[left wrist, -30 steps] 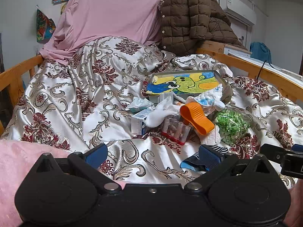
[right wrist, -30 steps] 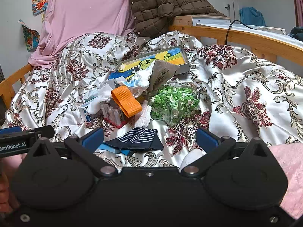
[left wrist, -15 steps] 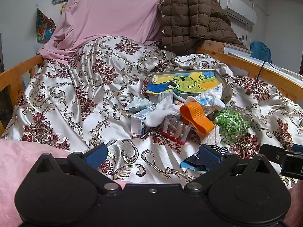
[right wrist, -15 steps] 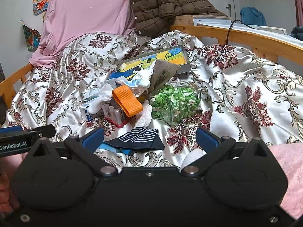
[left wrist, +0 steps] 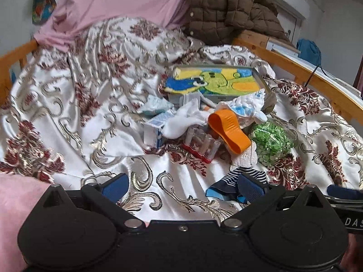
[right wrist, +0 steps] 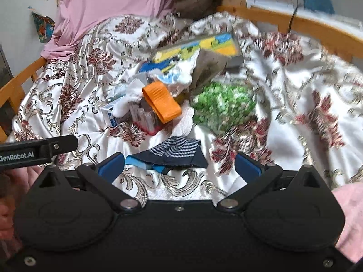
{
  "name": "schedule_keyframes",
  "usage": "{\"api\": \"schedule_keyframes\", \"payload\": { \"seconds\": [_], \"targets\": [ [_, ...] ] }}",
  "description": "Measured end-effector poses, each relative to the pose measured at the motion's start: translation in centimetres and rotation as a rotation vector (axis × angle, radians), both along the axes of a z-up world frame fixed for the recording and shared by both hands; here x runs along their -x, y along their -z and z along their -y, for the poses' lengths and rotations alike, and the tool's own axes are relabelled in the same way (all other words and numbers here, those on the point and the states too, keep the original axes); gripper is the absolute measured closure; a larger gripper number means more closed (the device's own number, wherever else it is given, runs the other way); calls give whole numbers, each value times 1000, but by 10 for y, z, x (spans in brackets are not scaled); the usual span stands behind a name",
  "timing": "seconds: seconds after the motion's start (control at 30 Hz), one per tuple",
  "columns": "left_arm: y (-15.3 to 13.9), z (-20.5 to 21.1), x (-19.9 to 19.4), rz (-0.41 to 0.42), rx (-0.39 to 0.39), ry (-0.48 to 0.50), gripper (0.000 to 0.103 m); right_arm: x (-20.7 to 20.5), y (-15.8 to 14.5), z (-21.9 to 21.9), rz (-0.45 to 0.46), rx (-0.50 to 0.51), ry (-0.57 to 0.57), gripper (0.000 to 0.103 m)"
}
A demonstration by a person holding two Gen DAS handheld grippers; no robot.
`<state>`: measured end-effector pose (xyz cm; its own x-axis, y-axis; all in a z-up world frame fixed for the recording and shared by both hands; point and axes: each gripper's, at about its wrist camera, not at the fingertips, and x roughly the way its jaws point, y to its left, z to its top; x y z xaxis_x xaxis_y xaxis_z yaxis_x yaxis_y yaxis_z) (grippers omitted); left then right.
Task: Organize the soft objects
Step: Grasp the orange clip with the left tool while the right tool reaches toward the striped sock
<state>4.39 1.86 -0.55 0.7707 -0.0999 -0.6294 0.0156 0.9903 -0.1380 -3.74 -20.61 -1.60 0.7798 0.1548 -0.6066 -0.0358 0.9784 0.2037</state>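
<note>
A heap of small items lies on the patterned bedspread (left wrist: 90, 104). A navy striped sock (right wrist: 174, 151) lies nearest, just ahead of my right gripper (right wrist: 179, 167), which is open and empty. In the left wrist view the striped sock (left wrist: 240, 176) sits by the right finger of my left gripper (left wrist: 183, 187), also open and empty. Behind it are a white sock (left wrist: 181, 122), a white-and-blue cloth (left wrist: 247, 105), a white fluffy piece (left wrist: 245, 157) and a crumpled tissue (left wrist: 156, 106).
An orange plastic clip (left wrist: 229, 129), a rack of clear tubes (left wrist: 202, 142), a small white box (left wrist: 154, 131), a bag of green bits (left wrist: 272, 142) and a picture tin (left wrist: 217, 81) crowd the heap. Wooden bed rails (left wrist: 301, 77) run along both sides. A brown jacket (left wrist: 226, 11) and pink sheet (left wrist: 118, 6) hang behind.
Both grippers have moved forward and tipped down toward the heap, so the striped sock is closer to the right gripper. Nothing has been grasped.
</note>
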Motion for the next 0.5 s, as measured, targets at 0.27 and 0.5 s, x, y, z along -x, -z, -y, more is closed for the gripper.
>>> {"api": "schedule_keyframes", "payload": {
  "seconds": [0.27,0.5],
  "targets": [
    [-14,0,-54,-49,50,142,1,-57,-4,15,-66,-13,-69,0],
    [8,7,-120,-164,223,164,2,-141,7,13,-241,44,-182,1]
  ]
}}
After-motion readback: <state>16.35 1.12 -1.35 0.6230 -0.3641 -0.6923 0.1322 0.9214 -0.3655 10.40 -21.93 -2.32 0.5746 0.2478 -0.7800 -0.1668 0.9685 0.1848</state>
